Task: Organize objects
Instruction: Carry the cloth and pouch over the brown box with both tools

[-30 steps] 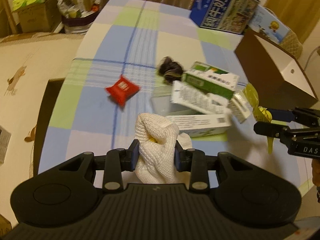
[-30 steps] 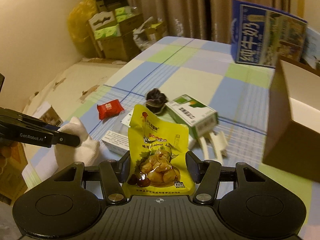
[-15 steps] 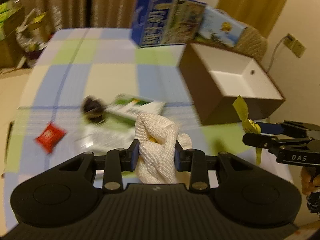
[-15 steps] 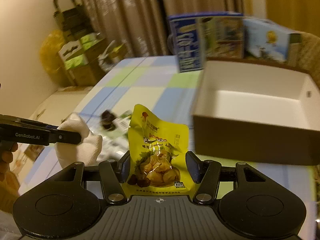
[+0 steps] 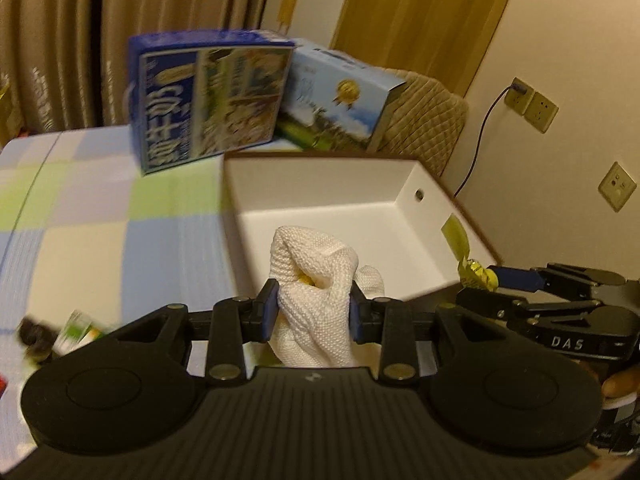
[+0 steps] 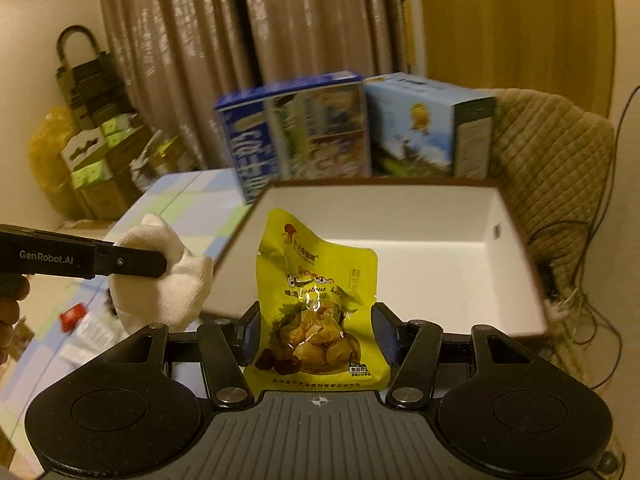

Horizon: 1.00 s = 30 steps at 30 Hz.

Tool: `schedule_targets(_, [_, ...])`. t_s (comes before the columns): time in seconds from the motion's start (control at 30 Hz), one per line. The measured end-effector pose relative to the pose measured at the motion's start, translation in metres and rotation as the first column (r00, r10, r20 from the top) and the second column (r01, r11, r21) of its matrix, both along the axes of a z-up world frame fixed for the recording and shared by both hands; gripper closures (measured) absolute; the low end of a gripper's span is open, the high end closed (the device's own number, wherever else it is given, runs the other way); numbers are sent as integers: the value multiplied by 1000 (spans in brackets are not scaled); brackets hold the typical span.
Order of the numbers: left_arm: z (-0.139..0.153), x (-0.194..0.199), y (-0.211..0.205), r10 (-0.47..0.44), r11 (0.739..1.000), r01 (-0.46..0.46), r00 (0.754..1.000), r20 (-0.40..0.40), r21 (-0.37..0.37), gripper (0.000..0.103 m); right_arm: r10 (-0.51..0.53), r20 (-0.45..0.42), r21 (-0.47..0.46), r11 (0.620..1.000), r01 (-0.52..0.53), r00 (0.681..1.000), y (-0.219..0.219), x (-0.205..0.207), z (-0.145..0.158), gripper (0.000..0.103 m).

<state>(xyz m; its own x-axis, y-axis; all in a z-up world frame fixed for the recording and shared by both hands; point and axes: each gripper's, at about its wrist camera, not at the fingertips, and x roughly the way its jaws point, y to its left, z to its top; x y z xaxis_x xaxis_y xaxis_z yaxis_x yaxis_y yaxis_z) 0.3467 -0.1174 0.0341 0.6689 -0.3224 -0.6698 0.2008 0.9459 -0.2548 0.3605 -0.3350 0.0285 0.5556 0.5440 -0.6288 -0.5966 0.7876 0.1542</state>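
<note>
Left gripper [image 5: 313,309] clamps our bunched white knit cloth [image 5: 316,280]; right gripper [image 6: 316,334] pinches a glossy yellow snack pouch [image 6: 316,300]. Rectangular white-lined box [image 6: 400,208] sits at 12 o'clock.

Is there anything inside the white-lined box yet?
No. In the right wrist view the box interior shows only bare white floor and walls.

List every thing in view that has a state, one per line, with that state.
Left gripper: shut on the white cloth.
White cloth: bunched, held off the table.
Right gripper: shut on the yellow snack packet.
Yellow snack packet: sealed, upright, held in front of the box.
Box: open on top, nothing visible inside.
Dark blue carton: closed, standing behind the box.
Light blue carton: closed, standing.
</note>
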Motion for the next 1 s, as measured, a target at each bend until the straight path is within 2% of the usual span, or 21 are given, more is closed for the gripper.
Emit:
schedule_targets(0.2, [0,45,-40,4,1000,-4,1000,9,11,74,-29,6,-18,999,29,1000,-15,47,-1,49])
schedule_targets(0.33, [-10,73,-57,29,999,-29,1000,-5,30,74,-46,-6,-44,998,46,999,-15,77,-8,49])
schedule_targets(0.5, [-38,104,-70,63,997,-58,994,-88,53,74,-62,-49,-80,995,58,997,-12,106,-31,49])
schedule_targets(0.77, [-84,129,-87,70,996,-57,975,-211,69,72,-51,-121,-141,989,34,991,-3,139,-63,49])
schedule_targets(0.87, [-95,134,-94,77,994,-57,969,-236,91,70,-56,-152,-155,987,32,987,-4,147,-74,49])
schedule_targets(1.0, [-96,135,-98,74,994,-52,970,-233,100,59,-58,-180,-159,987,29,982,-9,153,-83,48])
